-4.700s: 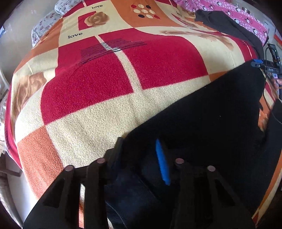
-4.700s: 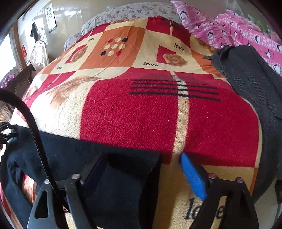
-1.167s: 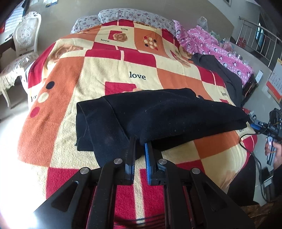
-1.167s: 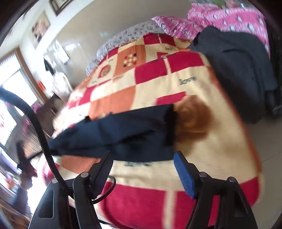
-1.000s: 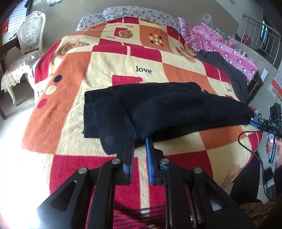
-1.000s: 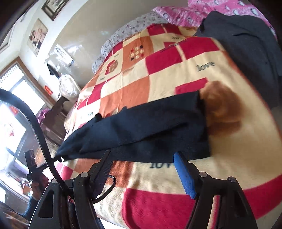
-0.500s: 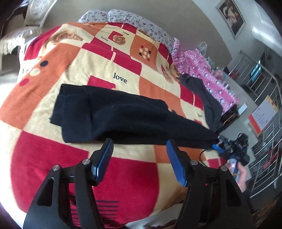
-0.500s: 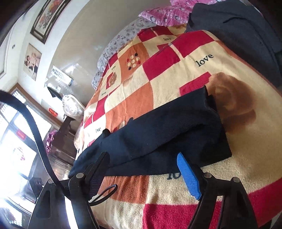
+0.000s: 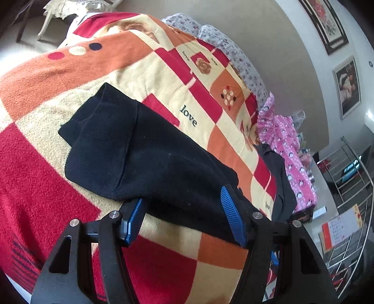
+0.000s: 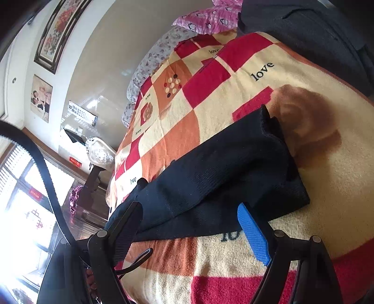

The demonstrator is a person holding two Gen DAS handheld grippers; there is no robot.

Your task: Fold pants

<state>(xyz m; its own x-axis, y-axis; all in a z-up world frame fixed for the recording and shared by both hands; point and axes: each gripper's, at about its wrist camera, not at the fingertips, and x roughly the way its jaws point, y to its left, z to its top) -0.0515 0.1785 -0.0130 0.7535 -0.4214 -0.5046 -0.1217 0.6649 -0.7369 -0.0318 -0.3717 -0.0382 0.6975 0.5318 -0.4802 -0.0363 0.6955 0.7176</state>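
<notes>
The black pants (image 9: 149, 159) lie folded lengthwise in a long strip across the checked blanket (image 9: 46, 163) on the bed. They also show in the right wrist view (image 10: 222, 173). My left gripper (image 9: 184, 217) is open and empty, hovering just above the near edge of the pants at their waist end. My right gripper (image 10: 194, 224) is open and empty, hovering over the near edge towards the cuff end. Neither gripper holds cloth.
A dark grey garment (image 10: 315, 35) and pink penguin bedding (image 9: 287, 149) lie on the bed's far right side. A white chair (image 9: 60, 9) stands left of the bed. A metal railing (image 9: 350, 187) is at the right.
My left gripper has opened, let go of the pants and tilted closer over them. My right gripper stayed open and moved nearer to the pants. The pants now lie flat.
</notes>
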